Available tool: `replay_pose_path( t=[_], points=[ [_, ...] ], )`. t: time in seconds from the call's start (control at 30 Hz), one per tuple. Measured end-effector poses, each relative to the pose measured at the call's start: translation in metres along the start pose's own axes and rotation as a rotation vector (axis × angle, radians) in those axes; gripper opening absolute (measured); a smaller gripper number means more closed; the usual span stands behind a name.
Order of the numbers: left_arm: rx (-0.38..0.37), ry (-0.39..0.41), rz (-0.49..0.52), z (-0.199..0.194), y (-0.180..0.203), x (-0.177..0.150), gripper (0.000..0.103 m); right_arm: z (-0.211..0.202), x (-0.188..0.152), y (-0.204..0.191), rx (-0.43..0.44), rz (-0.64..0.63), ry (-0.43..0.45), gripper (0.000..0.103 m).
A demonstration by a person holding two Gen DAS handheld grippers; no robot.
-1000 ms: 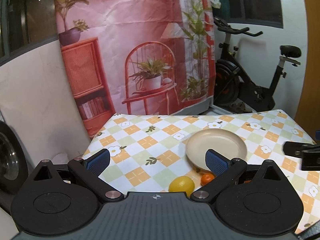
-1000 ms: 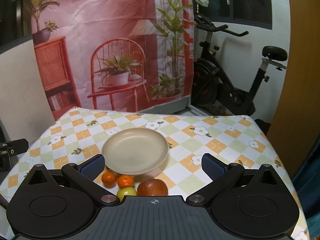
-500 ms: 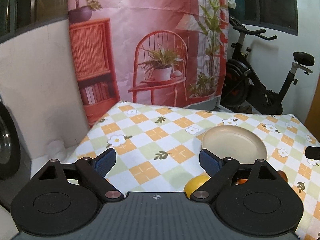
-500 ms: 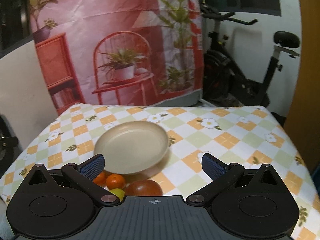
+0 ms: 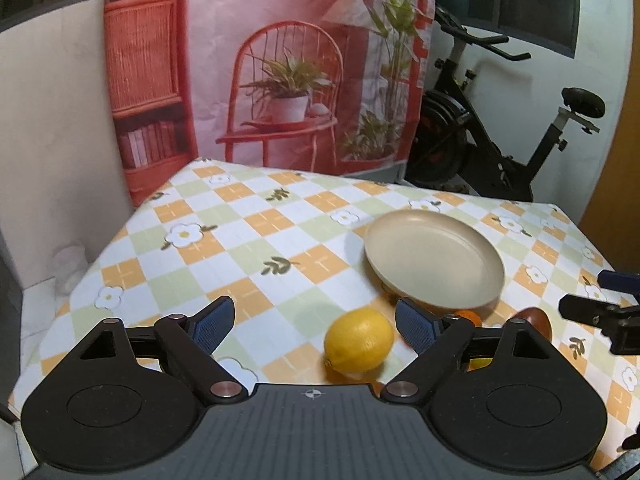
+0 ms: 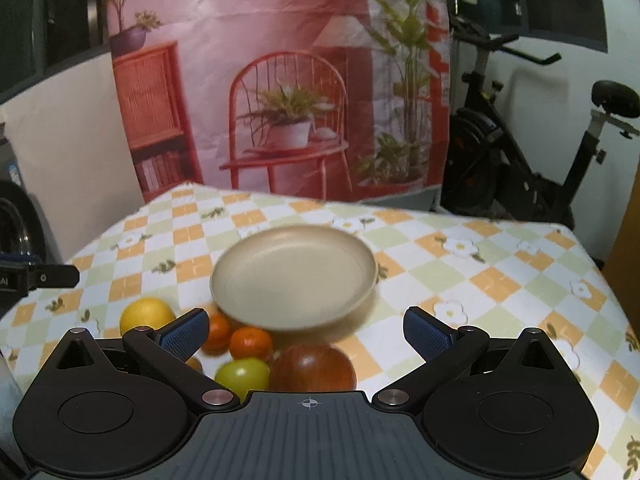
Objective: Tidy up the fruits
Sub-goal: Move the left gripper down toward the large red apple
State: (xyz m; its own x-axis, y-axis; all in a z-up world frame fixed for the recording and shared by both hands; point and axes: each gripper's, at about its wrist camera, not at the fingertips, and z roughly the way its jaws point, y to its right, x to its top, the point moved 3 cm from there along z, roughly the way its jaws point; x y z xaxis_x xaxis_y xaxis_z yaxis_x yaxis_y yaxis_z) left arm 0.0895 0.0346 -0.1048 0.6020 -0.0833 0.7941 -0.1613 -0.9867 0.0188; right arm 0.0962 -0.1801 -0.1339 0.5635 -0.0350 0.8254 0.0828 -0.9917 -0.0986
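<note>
An empty beige plate (image 5: 436, 256) (image 6: 294, 276) sits on the checked tablecloth. A yellow lemon (image 5: 358, 340) (image 6: 147, 315) lies in front of it, between my left gripper's (image 5: 314, 322) open fingers, nearer the right one. Two small oranges (image 6: 240, 338), a green fruit (image 6: 243, 376) and a dark red apple (image 6: 314, 368) (image 5: 536, 318) cluster by the plate's near rim. My right gripper (image 6: 306, 332) is open and empty above that cluster.
The table (image 5: 248, 240) ends at a white wall on the left and a drop at the back. A pink printed backdrop (image 5: 280, 60) hangs behind. An exercise bike (image 5: 500, 140) stands at the back right. The right gripper's tip (image 5: 600, 312) shows at the left view's right edge.
Both grippers have moved in over the table and tilted down. The lemon now sits between the left gripper's fingers, and the fruit cluster is fuller in the right view.
</note>
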Motion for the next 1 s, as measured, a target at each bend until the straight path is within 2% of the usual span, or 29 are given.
replay_pose_path(
  t=[0.3,0.47,0.87,1.0],
  points=[
    [0.003,-0.017,0.04,0.004,0.012,-0.007,0.089,0.004,-0.015,-0.013,-0.033,-0.058,-0.054,0.103],
    [0.007,-0.036,0.04,0.01,0.012,-0.005,0.084,0.008,-0.014,0.003,-0.052,-0.026,-0.082,0.1],
    [0.002,-0.063,0.053,0.02,0.017,-0.004,0.083,0.016,-0.017,0.02,-0.071,-0.027,-0.113,0.1],
    [0.004,-0.071,0.059,0.024,0.02,-0.003,0.083,0.016,-0.016,0.023,-0.091,-0.046,-0.09,0.1]
  ],
)
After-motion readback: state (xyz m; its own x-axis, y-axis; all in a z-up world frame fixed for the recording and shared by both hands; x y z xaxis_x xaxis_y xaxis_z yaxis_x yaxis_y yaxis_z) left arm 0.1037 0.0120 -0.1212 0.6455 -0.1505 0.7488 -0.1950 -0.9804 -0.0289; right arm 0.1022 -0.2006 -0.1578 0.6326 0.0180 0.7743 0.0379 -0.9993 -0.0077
